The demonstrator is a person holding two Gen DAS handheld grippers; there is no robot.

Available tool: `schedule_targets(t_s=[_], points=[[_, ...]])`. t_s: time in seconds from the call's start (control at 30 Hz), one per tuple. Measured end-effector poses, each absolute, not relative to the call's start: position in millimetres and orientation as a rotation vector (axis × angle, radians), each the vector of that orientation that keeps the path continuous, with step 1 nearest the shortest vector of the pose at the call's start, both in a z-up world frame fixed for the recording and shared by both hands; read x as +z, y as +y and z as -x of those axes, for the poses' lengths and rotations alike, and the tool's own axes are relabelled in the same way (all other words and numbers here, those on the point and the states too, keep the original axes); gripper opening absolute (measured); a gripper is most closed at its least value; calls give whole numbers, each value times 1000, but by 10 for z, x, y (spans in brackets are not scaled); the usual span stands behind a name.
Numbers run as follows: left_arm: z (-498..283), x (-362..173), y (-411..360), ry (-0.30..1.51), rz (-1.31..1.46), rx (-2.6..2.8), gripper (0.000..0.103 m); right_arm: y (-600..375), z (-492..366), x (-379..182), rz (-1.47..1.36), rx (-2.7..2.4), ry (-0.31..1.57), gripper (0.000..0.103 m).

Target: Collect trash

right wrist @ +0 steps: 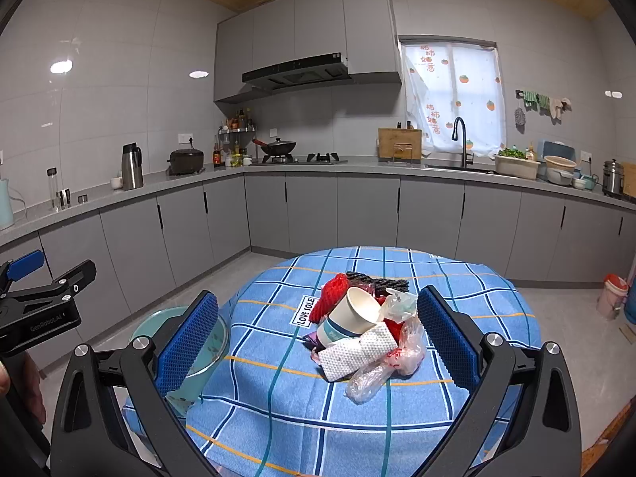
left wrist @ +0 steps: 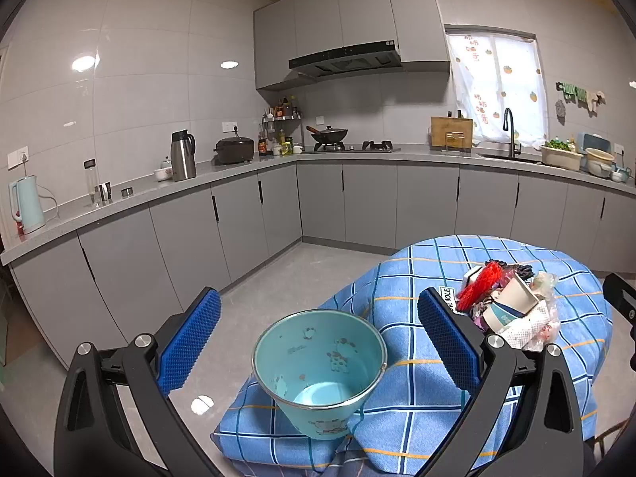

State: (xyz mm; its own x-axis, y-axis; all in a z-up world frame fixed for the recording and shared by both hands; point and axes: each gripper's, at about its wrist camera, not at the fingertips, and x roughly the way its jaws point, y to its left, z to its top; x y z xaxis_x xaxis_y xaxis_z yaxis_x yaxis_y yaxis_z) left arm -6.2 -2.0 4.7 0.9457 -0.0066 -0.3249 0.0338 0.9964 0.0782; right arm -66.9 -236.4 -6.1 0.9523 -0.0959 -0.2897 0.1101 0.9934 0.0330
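On the left, the left hand-held gripper hangs wide open with nothing between its blue pads, framing the teal bucket, which sits at the near left edge of the tabletop under its blue checked cloth. The bucket stands upright and looks empty. To its right, near the middle of the cloth, lies the trash pile: a paper cup tipped on its side, a white textured napkin touching it in front, clear plastic wrap trailing to the near right, red mesh behind, and something dark at the far side. The right hand-held gripper is also fully spread and holds nothing — the pile sits between its fingers but farther out, untouched.

The step in hand seems to be a first pick from the pile. It would likely go best if the right gripper took one firm piece, the cup by its rim or wall, since the wrap is limp and may drag neighbours along. The left could steady the bucket by its rim so it does not slide off the edge.

What the dark strip is cannot be made out, the pile's underside is hidden, and the right gripper's left finger covers much of the bucket in its own view.
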Motion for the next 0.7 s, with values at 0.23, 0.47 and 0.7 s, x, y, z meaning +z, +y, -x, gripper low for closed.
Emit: schedule_targets(t_s=[0.23, 0.47, 0.7], points=[[61, 52, -18, 329, -83, -20, 98, -2370, 679, -52, -49, -105, 291, 99], [66, 59, -11, 327, -80, -20, 98, -2366, 682, -42, -48, -105, 289, 99], [65, 62, -10, 326, -80, -18, 98, -2348, 708, 10, -49, -107, 282, 99]])
